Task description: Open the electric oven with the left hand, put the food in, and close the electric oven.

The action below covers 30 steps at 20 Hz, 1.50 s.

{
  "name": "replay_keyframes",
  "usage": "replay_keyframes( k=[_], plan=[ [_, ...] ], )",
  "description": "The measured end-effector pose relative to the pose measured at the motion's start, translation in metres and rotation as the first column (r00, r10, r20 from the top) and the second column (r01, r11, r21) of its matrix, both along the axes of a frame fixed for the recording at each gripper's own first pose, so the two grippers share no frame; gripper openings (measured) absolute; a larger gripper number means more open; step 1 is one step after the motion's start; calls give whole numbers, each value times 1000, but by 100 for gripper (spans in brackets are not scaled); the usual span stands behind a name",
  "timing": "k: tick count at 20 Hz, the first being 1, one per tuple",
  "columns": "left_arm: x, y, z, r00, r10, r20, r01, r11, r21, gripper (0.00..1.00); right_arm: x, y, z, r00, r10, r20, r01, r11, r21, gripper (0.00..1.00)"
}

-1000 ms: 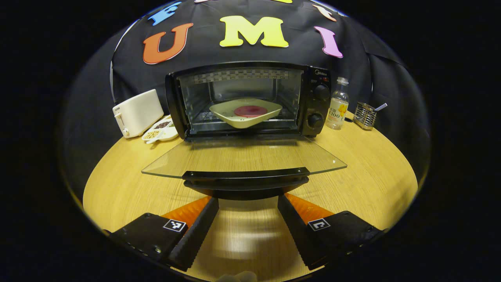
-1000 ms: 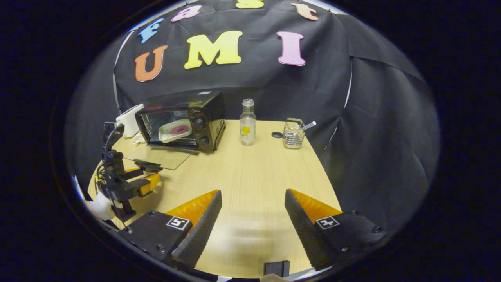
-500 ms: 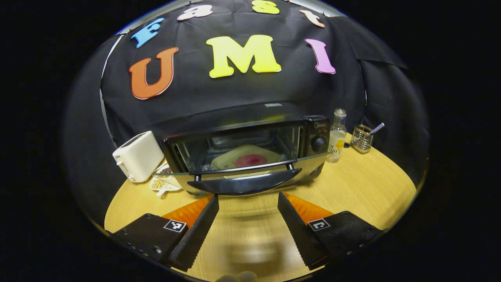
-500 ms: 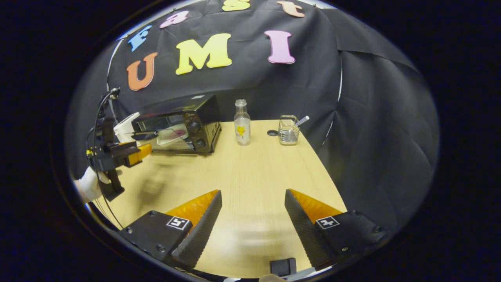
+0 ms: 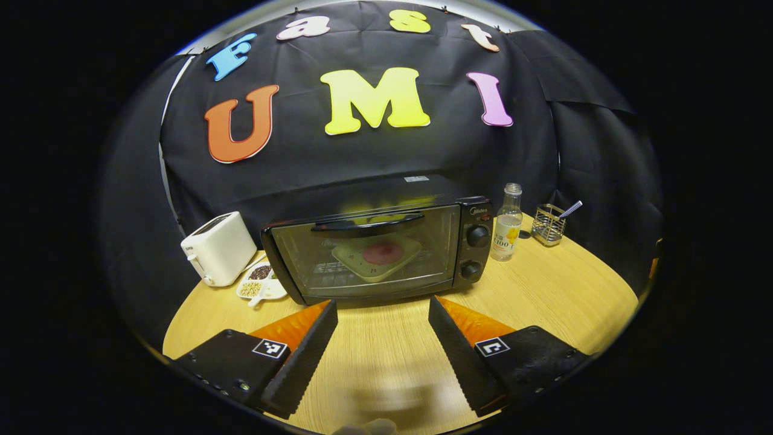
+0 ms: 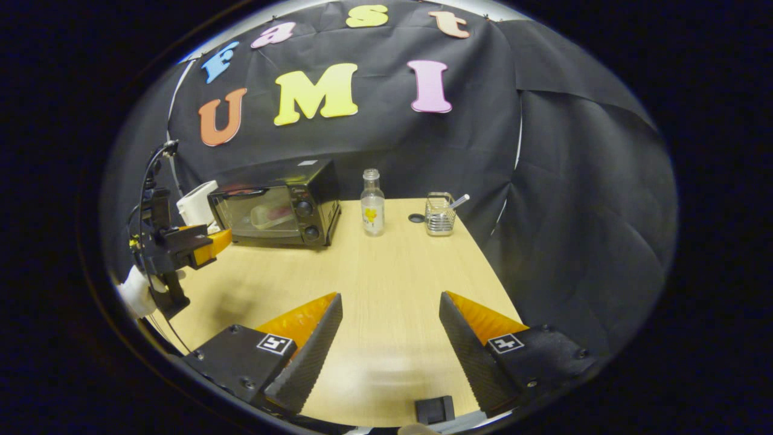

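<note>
The black electric oven (image 5: 386,244) stands at the back of the round wooden table (image 5: 543,296) with its glass door shut and the handle (image 5: 365,225) up at the top. Behind the glass sits a pale square plate (image 5: 375,257) with a round red piece of food (image 5: 383,253) on it. My left gripper (image 5: 381,326) is open with nothing in it, a short way in front of the door and apart from it. In the right gripper view the oven (image 6: 275,205) sits far left, the left gripper (image 6: 202,246) hovers before it, and my right gripper (image 6: 389,329) is open over bare table.
A white toaster (image 5: 217,248) and a small dish of grains (image 5: 259,283) stand left of the oven. To its right are a clear bottle (image 5: 506,223) and a wire holder (image 5: 548,223). A small black block (image 6: 435,409) lies near the table's front edge.
The oven door swung up from flat open to fully shut. My left gripper rose with it, then drew back from the door. The right gripper barely moved.
</note>
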State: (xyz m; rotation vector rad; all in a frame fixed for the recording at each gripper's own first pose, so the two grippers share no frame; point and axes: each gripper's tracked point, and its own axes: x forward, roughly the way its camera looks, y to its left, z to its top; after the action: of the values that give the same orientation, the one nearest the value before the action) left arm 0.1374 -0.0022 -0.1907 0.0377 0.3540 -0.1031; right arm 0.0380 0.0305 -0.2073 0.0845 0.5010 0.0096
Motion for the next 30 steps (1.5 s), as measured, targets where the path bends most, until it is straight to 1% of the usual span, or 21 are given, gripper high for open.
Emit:
replay_keyframes(
  k=[3, 5, 7, 8, 9, 10, 11, 14, 16, 19, 21, 22, 23, 26, 27, 28, 29, 30],
  plan=[
    [-19, -2, 13, 1000, -6, 21, 7, 1000, -29, 97, -8, 7, 13, 1000, -2, 25, 2, 1000, -5, 100],
    [-34, -2, 24, 999, -9, 31, 11, 999, -40, 97, -14, 11, 23, 999, -2, 45, 3, 1000, -15, 99],
    [-51, -5, 41, 998, -20, 62, 23, 999, -48, 97, -19, 16, 40, 996, 1, 86, 1, 1000, -20, 100],
    [-61, -5, 49, 997, -22, 77, 27, 998, -53, 97, -22, 18, 49, 994, 4, 105, -2, 1000, -24, 99],
    [-72, -6, 59, 996, -17, 88, 23, 997, -67, 97, -27, 22, 58, 992, 11, 127, -8, 1000, -27, 100],
    [-84, -4, 69, 995, -9, 99, 18, 996, -85, 97, -33, 25, 69, 988, 20, 153, -16, 1000, -24, 99],
    [-97, -1, 83, 993, 10, 114, 2, 995, -102, 97, -39, 27, 82, 983, 30, 181, -27, 999, -18, 100],
    [-141, 20, 133, 977, 86, 197, -63, 991, -121, 97, -57, 27, 130, 957, 45, 288, -48, 999, 4, 99],
    [-176, 35, 163, 956, 137, 259, -114, 988, -104, 97, -74, 34, 157, 933, 101, 344, -108, 994, 3, 99],
    [-234, 47, 195, 933, 196, 301, -174, 980, -98, 96, -105, 32, 190, 889, 180, 422, -173, 983, -57, 99],
    [-269, 53, 211, 914, 228, 335, -214, 974, -80, 96, -126, 35, 204, 858, 219, 464, -208, 975, -74, 100],
    [-284, 56, 218, 904, 245, 351, -233, 969, -76, 96, -136, 35, 205, 853, 231, 469, -223, 972, -72, 99],
    [-299, 56, 223, 895, 255, 365, -244, 967, -78, 96, -145, 35, 202, 852, 238, 467, -235, 970, -66, 99],
    [-331, 54, 232, 884, 266, 384, -254, 964, -83, 96, -166, 32, 200, 856, 233, 462, -242, 969, -41, 99],
    [-337, 56, 236, 882, 265, 390, -249, 964, -91, 100, -171, 31, 200, 854, 228, 468, -237, 971, -40, 98],
    [-342, 56, 239, 880, 261, 396, -241, 965, -100, 96, -176, 30, 202, 851, 221, 476, -230, 972, -40, 98],
    [-345, 57, 244, 877, 258, 406, -233, 966, -110, 96, -181, 28, 203, 853, 203, 481, -213, 976, -35, 98],
    [-346, 60, 244, 878, 256, 404, -229, 967, -115, 96, -185, 25, 202, 862, 187, 471, -197, 980, -29, 98]
  ],
)
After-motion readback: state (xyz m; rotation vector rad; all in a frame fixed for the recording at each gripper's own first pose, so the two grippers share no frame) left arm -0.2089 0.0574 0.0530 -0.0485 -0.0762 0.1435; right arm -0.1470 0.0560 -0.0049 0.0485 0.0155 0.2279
